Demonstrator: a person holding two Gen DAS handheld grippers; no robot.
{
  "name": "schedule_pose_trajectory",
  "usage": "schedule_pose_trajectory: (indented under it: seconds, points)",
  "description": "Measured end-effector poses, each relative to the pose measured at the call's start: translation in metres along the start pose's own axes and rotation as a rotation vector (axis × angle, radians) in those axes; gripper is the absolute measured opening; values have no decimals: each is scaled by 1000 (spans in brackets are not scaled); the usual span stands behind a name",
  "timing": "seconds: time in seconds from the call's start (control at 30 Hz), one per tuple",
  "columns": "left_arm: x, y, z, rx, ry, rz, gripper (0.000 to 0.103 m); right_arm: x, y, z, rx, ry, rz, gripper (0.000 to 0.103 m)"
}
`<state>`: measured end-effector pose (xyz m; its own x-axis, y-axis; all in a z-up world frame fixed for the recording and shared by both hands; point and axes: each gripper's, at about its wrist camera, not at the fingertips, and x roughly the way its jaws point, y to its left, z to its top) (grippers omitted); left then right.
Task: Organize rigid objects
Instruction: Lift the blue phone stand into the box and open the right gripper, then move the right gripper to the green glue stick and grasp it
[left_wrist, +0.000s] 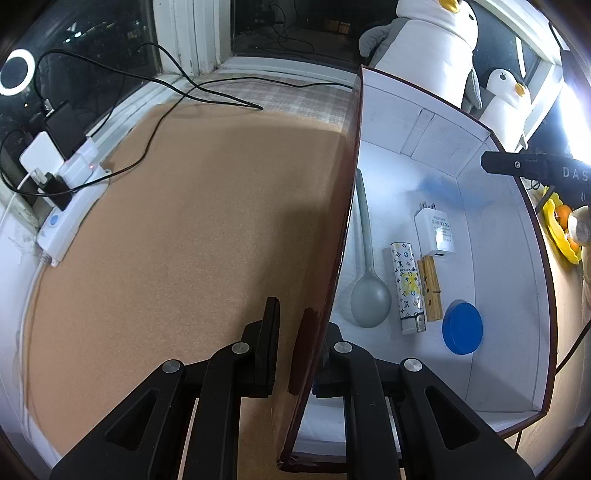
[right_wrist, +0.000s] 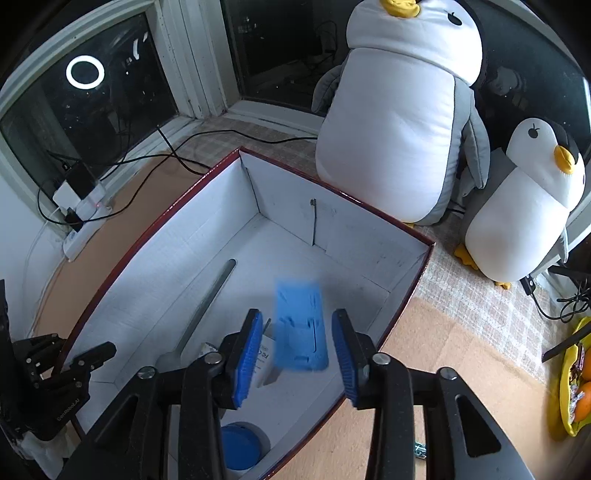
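Widest of all, a cork-topped counter (left_wrist: 184, 221), carrying a big open box (right_wrist: 177, 240), white inside and dark red outside. Behind the box, two penguin plush toys: one large (right_wrist: 399, 122), one small (right_wrist: 524, 206) to its right.

On the box's near left wall, the left gripper (left_wrist: 301, 325), jaws clamped on that wall, one finger outside and one inside. Above the box's inside, the right gripper (right_wrist: 297, 314), jaws apart, blue pads (right_wrist: 245, 354) clear of anything. Directly between and just ahead of those open jaws, a flat blue plastic piece (right_wrist: 301, 332), blurred, touching neither pad, over the white floor of the box; exact kind not readable through the blur.

Lying on the box floor, in a loose row from the left wall rightward:
- one grey spoon (left_wrist: 369, 295), handle along the wall, bowl toward the camera
- one patterned lighter (left_wrist: 406, 284), just beside the spoon
- one wooden clothespin (left_wrist: 431, 288), touching the lighter's side
- one white charger plug (left_wrist: 434, 232), prongs pointing away, at the clothespin's far end
- one round blue lid (left_wrist: 462, 326), near the clothespin, apart from it

At the counter's left edge, one white power strip (left_wrist: 70, 206) with plugs and black cables. Far right, one yellow dish (right_wrist: 565, 387) holding oranges.
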<state>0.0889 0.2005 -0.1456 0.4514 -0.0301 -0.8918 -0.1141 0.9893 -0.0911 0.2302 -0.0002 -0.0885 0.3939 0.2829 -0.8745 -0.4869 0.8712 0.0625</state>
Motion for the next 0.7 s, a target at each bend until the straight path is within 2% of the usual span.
schedule_pose_trajectory:
  seconds: [0.37, 0.7]
  points:
    - [0, 0, 0, 3, 1, 4, 12, -21, -8, -12, 28, -25, 43, 41]
    - [2, -1, 1, 14, 9, 15, 12, -51, -55, -46, 127, -40, 57, 42]
